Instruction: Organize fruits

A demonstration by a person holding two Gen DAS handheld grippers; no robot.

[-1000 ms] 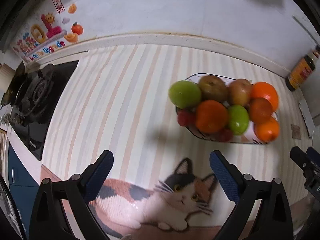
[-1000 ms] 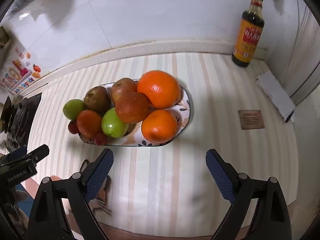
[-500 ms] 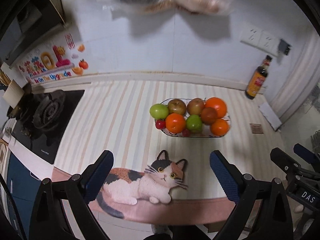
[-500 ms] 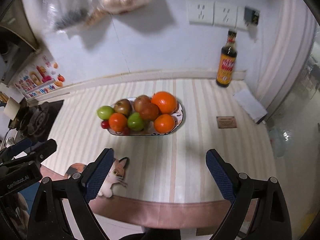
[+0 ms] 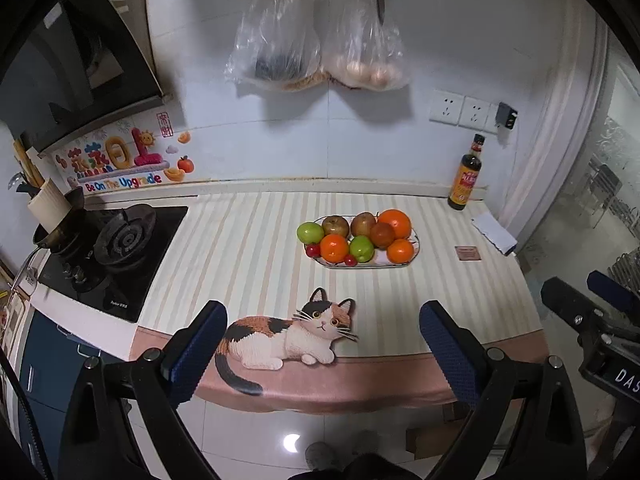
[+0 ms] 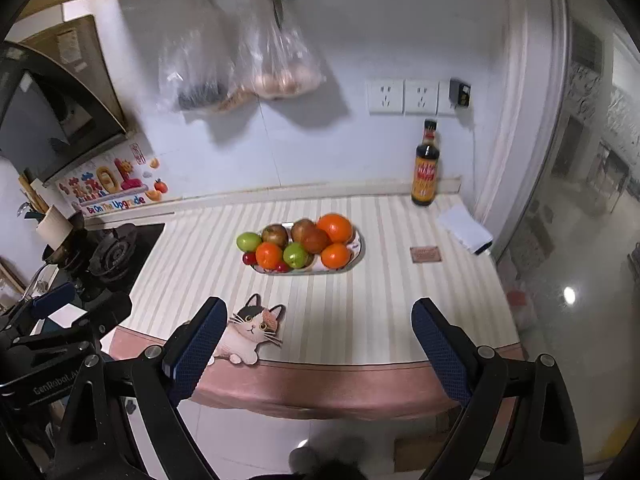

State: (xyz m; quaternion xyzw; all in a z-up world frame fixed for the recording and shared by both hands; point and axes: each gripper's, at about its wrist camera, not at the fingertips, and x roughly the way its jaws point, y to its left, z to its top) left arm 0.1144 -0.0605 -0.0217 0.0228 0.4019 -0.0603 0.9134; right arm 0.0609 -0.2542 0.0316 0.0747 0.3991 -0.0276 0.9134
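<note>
An oval patterned plate on the striped counter holds a pile of fruit: oranges, green apples, brown-red apples and small red fruits. The plate also shows in the right wrist view with its oranges. My left gripper is open and empty, well back from the counter's front edge. My right gripper is open and empty, also back off the counter, to the right of the left one.
A cat picture lies on the counter mat near the front edge. A gas stove with a pot is at the left. A sauce bottle stands at the back right, a white box beside it. Bags hang on the wall.
Both grippers have pulled back and up, far from the plate; the whole counter, wall and floor now show. The fruit pile has not changed. Both stay open.
</note>
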